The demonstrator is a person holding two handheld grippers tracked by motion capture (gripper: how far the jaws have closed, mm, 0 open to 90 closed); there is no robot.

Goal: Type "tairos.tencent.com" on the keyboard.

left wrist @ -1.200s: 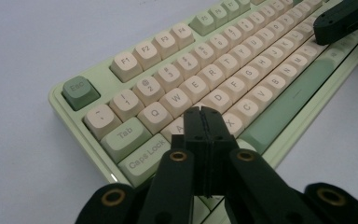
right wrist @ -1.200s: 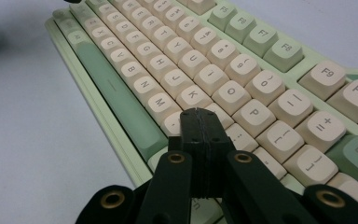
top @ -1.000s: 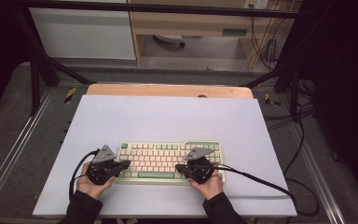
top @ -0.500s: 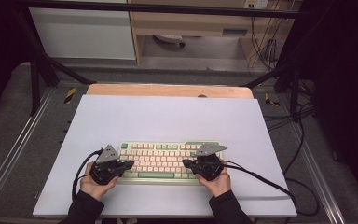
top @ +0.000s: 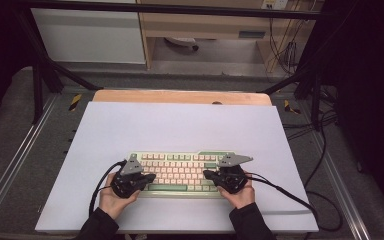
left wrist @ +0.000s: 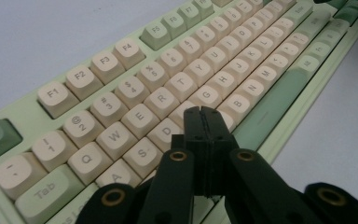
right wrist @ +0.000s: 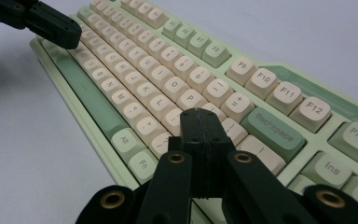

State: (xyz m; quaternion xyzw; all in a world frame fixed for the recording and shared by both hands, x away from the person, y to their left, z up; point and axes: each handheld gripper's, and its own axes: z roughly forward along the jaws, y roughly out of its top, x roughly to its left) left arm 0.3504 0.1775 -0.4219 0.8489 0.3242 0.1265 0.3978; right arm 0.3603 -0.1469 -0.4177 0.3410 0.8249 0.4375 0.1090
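Resting near the front edge of the pale lilac worktop (top: pixel 180 125), the cream-and-green mechanical keyboard (top: pixel 180 172) has both tools poised over it. The left gripper (left wrist: pixel 206 114) and right gripper (right wrist: pixel 198 116) each have jaws clenched on nothing. Such broad tips could easily strike two neighbouring keys together, or nudge the board sideways.
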